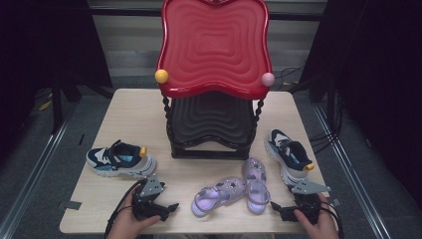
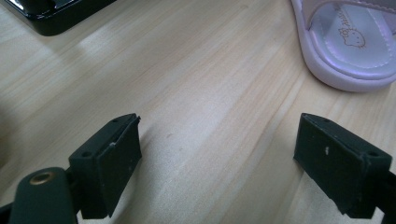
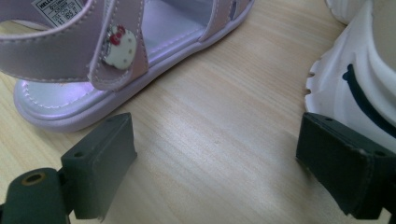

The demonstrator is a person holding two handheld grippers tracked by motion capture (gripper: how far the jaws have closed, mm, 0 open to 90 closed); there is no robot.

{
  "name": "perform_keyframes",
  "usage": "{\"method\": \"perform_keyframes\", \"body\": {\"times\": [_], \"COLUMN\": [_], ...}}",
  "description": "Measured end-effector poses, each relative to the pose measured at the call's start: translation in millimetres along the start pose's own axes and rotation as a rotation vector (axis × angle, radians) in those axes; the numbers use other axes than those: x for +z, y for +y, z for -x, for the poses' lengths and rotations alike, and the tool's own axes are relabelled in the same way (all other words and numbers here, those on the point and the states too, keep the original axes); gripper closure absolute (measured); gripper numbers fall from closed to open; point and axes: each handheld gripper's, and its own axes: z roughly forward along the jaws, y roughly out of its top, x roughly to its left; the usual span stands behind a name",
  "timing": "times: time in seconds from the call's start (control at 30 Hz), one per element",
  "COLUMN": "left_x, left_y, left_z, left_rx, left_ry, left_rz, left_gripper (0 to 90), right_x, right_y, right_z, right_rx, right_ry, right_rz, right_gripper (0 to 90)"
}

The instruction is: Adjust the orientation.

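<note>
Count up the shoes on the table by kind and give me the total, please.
Sneakers: 2, one at the left and one at the right.
Purple sandals: 2, one lying left and one right, touching each other.
Total: 4 shoes.

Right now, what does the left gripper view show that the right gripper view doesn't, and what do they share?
Left gripper view: the black base of the rack at top left, and a cartoon print on a lilac sandal's insole. Right gripper view: a sandal strap with a cat charm, a size label, and the white sole of a sneaker at right. Both share the pale wooden table, lilac sandals, and open black jaws with nothing between them.
</note>
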Motion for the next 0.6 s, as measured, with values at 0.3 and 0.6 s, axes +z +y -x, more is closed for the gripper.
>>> {"method": "perform_keyframes", "body": {"times": [0.3, 0.6], "left_x": [0.0, -4.7], "left_y": [0.0, 3.9], "left_z": [-0.2, 1.6], "left_rx": [-0.001, -0.043], "left_ry": [-0.004, -0.022], "left_rz": [0.001, -0.029], "left_gripper": [14.0, 18.1], "right_x": [-0.1, 0.2], "right_y": [-0.1, 0.5], "right_z": [-0.1, 0.9], "right_rx": [0.003, -0.003], "right_ry": [0.000, 0.005], "right_rz": [-0.001, -0.003], "right_gripper": [11.0, 11.0]}}
